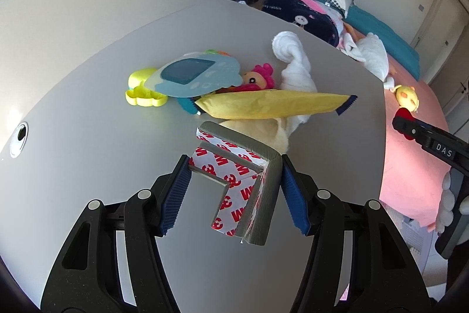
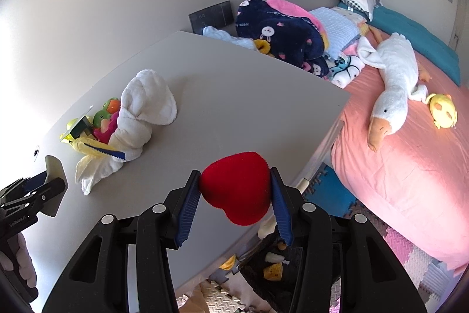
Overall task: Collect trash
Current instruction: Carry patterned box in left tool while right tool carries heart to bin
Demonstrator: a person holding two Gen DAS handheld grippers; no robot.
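Left wrist: jaws grip grey corner guard (image 1: 258,181) | right wrist: jaws grip red heart sponge (image 2: 237,187)

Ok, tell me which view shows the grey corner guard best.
The left wrist view: the corner guard fills the centre, clamped between the left tool, its L shape and red-printed tape backing plain. The right wrist view shows only a plain grey sliver at the left edge.
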